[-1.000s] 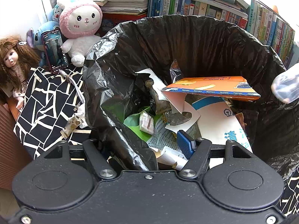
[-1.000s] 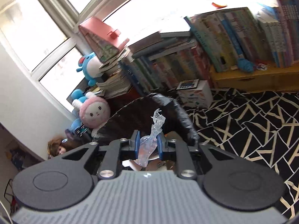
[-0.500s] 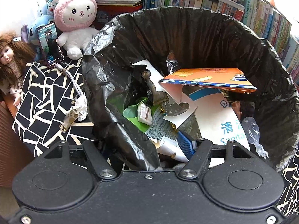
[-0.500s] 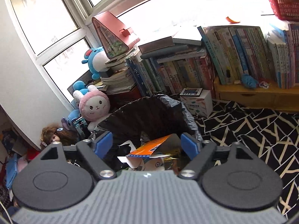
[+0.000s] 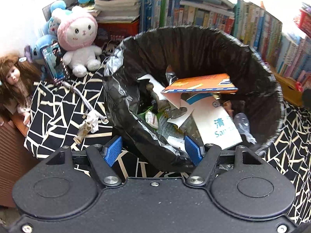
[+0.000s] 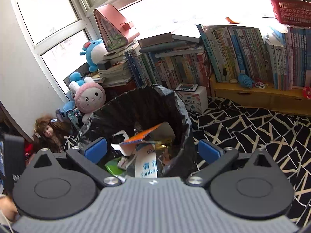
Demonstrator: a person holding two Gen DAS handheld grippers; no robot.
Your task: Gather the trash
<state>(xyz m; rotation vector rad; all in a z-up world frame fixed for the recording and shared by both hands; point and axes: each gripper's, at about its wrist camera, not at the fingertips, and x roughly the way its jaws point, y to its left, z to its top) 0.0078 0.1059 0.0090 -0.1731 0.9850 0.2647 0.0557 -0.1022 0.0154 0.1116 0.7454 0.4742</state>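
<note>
Gone from the right tool (image 6: 152, 151) is the crumpled clear plastic it pinched a second ago; its jaws have just been opening and now stand wide apart with nothing between them.

Left wrist view: the clear plastic piece (image 5: 242, 123) lies inside the trash bin (image 5: 272, 89), ahead and to the right of the left tool (image 5: 153, 150), beside a white carton with blue print (image 5: 217, 128) and below a flat orange box (image 5: 202, 85). The left tool's blue ribbed pads are apart, with the bin's wrinkled, glossy black liner (image 5: 136, 128) sagging between them; contact is not clear.

Right wrist view: the round bin sits directly ahead of the right tool, its rim between the spread blue pads, with the orange box (image 6: 141, 135) tilted among the papers
</note>
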